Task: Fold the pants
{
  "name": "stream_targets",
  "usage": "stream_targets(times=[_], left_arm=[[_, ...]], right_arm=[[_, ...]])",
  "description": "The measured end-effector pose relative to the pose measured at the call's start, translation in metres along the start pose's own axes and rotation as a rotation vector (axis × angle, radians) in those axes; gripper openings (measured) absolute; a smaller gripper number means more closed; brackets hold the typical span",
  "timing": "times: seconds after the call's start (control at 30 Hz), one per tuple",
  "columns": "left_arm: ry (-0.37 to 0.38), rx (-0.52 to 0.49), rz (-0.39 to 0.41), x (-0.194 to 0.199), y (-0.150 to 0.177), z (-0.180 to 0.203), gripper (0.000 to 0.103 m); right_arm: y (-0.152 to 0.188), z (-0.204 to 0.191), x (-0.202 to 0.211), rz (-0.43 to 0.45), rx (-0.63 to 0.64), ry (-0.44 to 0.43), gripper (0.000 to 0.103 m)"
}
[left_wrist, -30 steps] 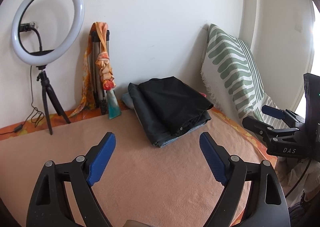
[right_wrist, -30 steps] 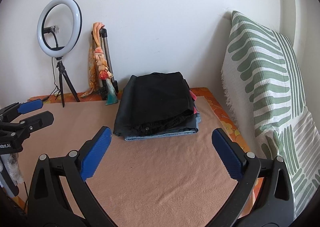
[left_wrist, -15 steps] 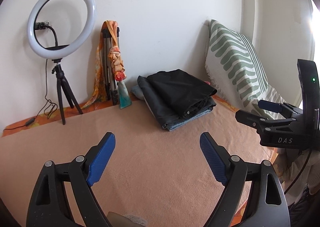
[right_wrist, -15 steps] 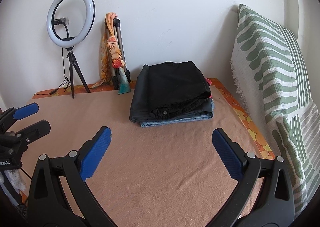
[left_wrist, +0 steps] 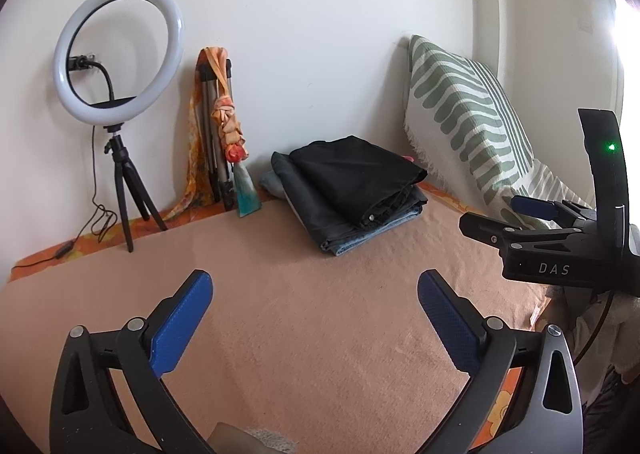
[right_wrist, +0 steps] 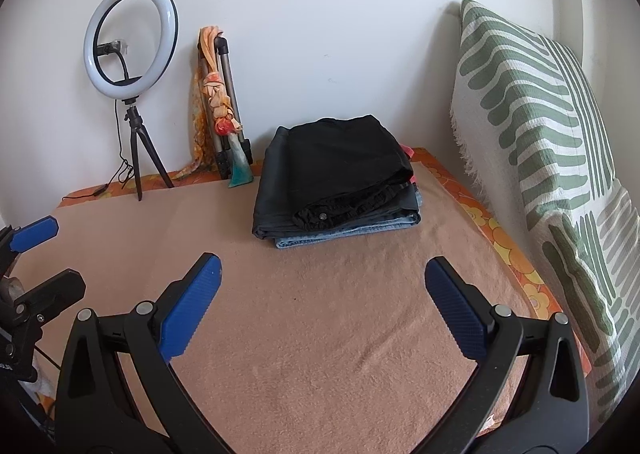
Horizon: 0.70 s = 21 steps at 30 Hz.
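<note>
the left gripper [left_wrist: 314, 318] has just been spreading its jaws and now stands wide apart with nothing between its blue pads, only bare peach blanket [left_wrist: 320, 314] below; the right gripper [right_wrist: 322, 300] is likewise splayed and empty over the same blanket. outward from the left one, the stack of folded pants [left_wrist: 352, 190] lies up and a little right of frame centre, well apart from the fingertips, near the wall. in the right wrist view the same stack [right_wrist: 340, 182] sits almost straight ahead, just above centre, with the black pair on top and a denim pair at the bottom. its long edges run away from the grippers toward the wall, the waistband button facing the near edge. the right gripper looks the better lined up with it, though neither is clearly nearer; the left sees it at a skew. the pile seems already folded, so a reach forward would be for the top pair. a ring light [left_wrist: 120, 54] stands at upper left, a striped pillow [right_wrist: 540, 126] at right.
</note>
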<state>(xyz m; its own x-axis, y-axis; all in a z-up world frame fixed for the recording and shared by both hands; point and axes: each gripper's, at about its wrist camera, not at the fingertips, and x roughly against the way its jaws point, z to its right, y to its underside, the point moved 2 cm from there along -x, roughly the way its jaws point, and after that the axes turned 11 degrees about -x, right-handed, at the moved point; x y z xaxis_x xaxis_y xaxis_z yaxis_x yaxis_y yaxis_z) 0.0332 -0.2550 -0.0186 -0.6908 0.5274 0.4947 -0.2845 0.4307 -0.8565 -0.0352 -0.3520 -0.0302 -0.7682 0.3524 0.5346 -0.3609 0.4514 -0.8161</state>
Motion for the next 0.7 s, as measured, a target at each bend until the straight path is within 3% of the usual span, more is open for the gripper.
stream_targets(times=[0.7], left_arm=[[-0.023,-0.012,-0.03,-0.0021,0.0067,-0.0002,0.102]], right_arm=[[-0.0022,-0.0027,-0.0039,0.008,-0.002,-0.005,0.103]])
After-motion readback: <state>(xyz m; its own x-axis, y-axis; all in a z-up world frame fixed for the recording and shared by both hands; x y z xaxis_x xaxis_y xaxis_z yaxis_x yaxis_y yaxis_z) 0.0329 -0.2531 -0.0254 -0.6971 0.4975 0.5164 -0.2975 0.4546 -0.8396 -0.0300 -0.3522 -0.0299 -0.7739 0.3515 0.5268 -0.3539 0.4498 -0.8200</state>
